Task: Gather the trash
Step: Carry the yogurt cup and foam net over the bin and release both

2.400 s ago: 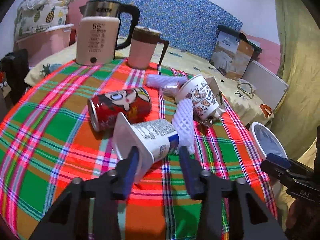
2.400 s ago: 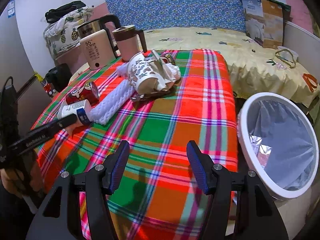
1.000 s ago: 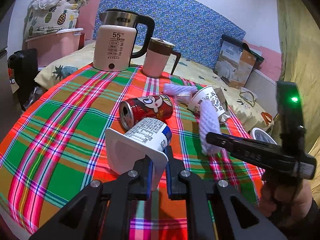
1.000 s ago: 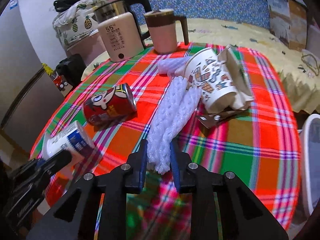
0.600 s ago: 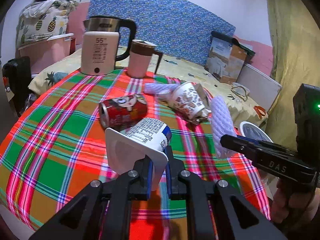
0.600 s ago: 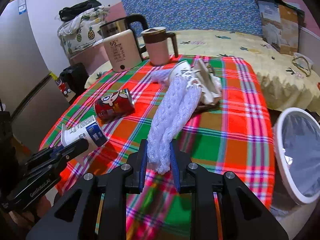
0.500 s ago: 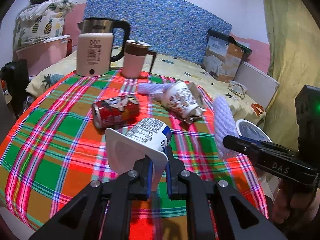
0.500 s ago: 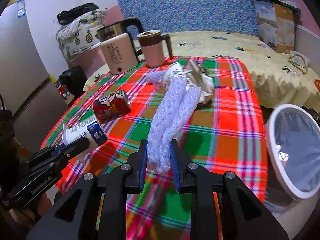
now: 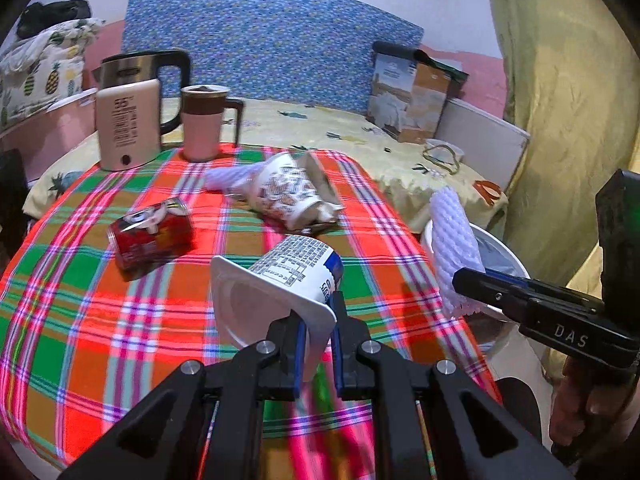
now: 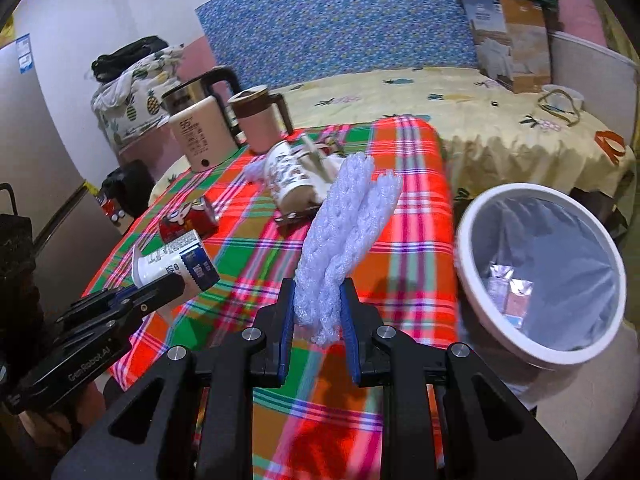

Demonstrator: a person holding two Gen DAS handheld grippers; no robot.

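My left gripper (image 9: pixel 317 330) is shut on the rim of a white yogurt cup (image 9: pixel 280 280), held above the plaid tablecloth (image 9: pixel 80 320). My right gripper (image 10: pixel 317 312) is shut on a white foam fruit net (image 10: pixel 344 224), lifted off the table; the same net (image 9: pixel 454 248) shows in the left wrist view at the right, over the bin. A white trash bin (image 10: pixel 540 272) with a grey liner stands beside the table's right edge. A red can (image 9: pixel 150 236) and a patterned paper cup (image 9: pixel 292 196) with crumpled paper lie on the cloth.
A cream kettle (image 9: pixel 128 128) and a pink mug (image 9: pixel 204 124) stand at the table's far edge. Behind is a bed with a yellow cover (image 10: pixel 480 120) and a cardboard box (image 10: pixel 508 36). A grey cabinet (image 10: pixel 32 152) stands left.
Both grippers have carried their loads up and to the right, toward the bin, which now fills more of the right wrist view. The can and paper cup stayed put.
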